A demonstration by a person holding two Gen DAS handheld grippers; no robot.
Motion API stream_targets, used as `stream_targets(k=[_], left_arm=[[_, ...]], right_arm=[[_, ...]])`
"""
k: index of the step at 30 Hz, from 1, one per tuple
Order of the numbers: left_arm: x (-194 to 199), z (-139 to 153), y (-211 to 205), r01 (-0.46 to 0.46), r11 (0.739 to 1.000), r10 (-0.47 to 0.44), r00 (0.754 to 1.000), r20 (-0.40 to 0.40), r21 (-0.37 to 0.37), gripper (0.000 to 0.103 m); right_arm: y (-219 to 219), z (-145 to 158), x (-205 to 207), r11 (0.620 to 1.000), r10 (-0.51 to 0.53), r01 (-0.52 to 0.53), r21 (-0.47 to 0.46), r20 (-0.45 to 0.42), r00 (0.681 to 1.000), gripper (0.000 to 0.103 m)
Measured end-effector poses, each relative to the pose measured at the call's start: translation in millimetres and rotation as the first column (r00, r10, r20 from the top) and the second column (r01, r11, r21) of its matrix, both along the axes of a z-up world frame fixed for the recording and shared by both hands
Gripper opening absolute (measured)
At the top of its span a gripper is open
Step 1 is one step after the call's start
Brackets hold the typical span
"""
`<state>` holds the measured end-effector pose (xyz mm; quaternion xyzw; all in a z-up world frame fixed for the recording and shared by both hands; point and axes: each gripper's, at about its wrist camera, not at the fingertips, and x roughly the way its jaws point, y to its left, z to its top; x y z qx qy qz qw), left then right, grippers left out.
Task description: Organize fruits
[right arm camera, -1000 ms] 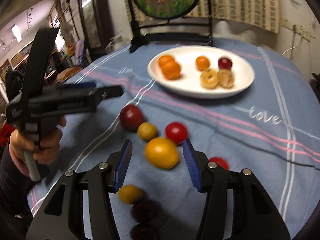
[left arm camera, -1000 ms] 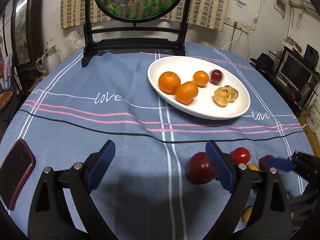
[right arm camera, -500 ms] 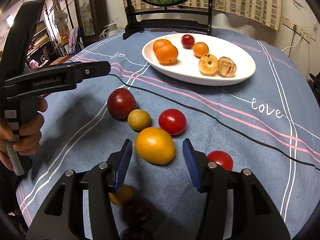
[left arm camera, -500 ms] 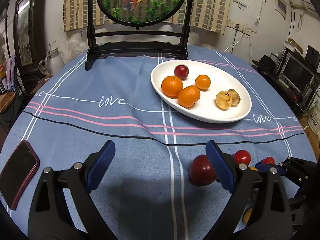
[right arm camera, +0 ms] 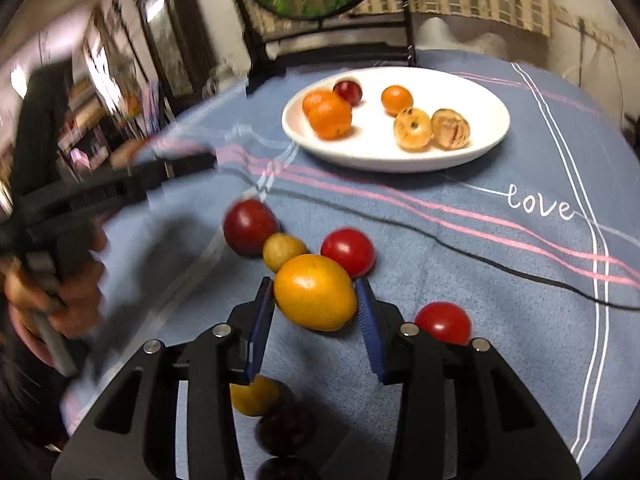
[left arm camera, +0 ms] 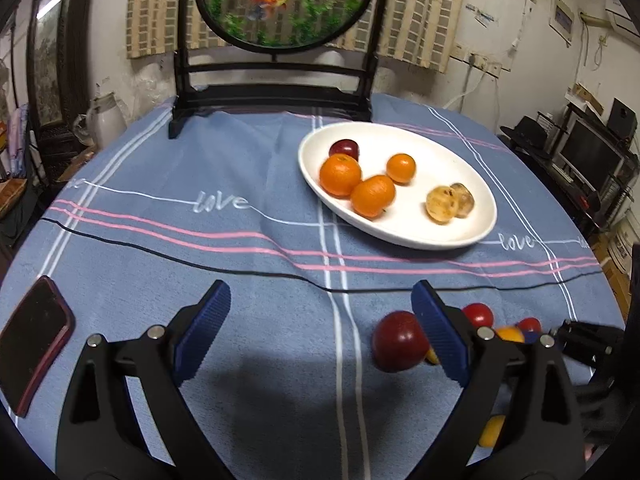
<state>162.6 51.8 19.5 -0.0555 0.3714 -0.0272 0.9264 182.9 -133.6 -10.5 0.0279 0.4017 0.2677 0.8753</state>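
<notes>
A white oval plate (left arm camera: 400,236) holds oranges (left arm camera: 340,174), a dark plum (left arm camera: 344,148) and two tan fruits (left arm camera: 442,204). In the right wrist view my right gripper (right arm camera: 315,292) has its jaws closing on a yellow-orange fruit (right arm camera: 316,298), with both blue pads touching its sides. Around it on the cloth lie a dark red plum (right arm camera: 250,226), a small yellow-brown fruit (right arm camera: 284,251) and two red tomatoes (right arm camera: 347,251). My left gripper (left arm camera: 320,292) hangs open over bare cloth, with the dark red plum (left arm camera: 398,340) beside its right finger.
A dark phone (left arm camera: 34,344) lies near the table's left edge. A round fish picture on a black stand (left arm camera: 276,92) sits at the back. A person's hand (right arm camera: 72,292) holds the left gripper. A small yellow fruit (right arm camera: 254,396) and dark fruits (right arm camera: 286,426) lie under the right gripper.
The right jaws have narrowed onto the yellow-orange fruit. The dark plum on the plate has rolled from the right to behind the left orange. The left gripper has stayed open and still.
</notes>
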Motion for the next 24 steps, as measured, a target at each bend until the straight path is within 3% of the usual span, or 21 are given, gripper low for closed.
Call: stream_targets(k=[2, 5, 10, 16, 24], left_arm=[[0.6, -3.2, -4.1, 0.035, 0.999, -0.035, 0.999, -0.016, -0.019, 0.093], [0.7, -7.8, -12.6, 0.075, 0.997, -0.075, 0.997, -0.030, -0.021, 0.092], [3.5, -16.6, -24.0, 0.158, 0.985, -0.163, 0.983, -0.081, -0.068, 0.074], [4.7, -26.3, -30.4, 0.186, 0.979, -0.196, 0.974, -0.116, -0.085, 0.062], [6.6, -34.0, -35.3, 0.202, 0.976, -0.212, 0.968, -0.132, -0.087, 0.052]], right_arm=[[-10.5, 4.5, 2.0, 0.999, -0.034, 0.033, 0.043, 0.002, 0.999, 0.042], [-15.4, 2.7, 3.0, 0.997, -0.070, 0.070, 0.035, -0.003, 0.998, 0.042], [-12.9, -1.2, 4.2, 0.997, -0.072, 0.072, 0.030, -0.024, 0.997, 0.042], [-16.3, 3.0, 0.1, 0.997, -0.065, 0.065, 0.045, -0.006, 0.998, 0.042], [-15.4, -1.4, -2.7, 1.000, 0.002, -0.001, 0.011, -0.074, 0.997, 0.042]])
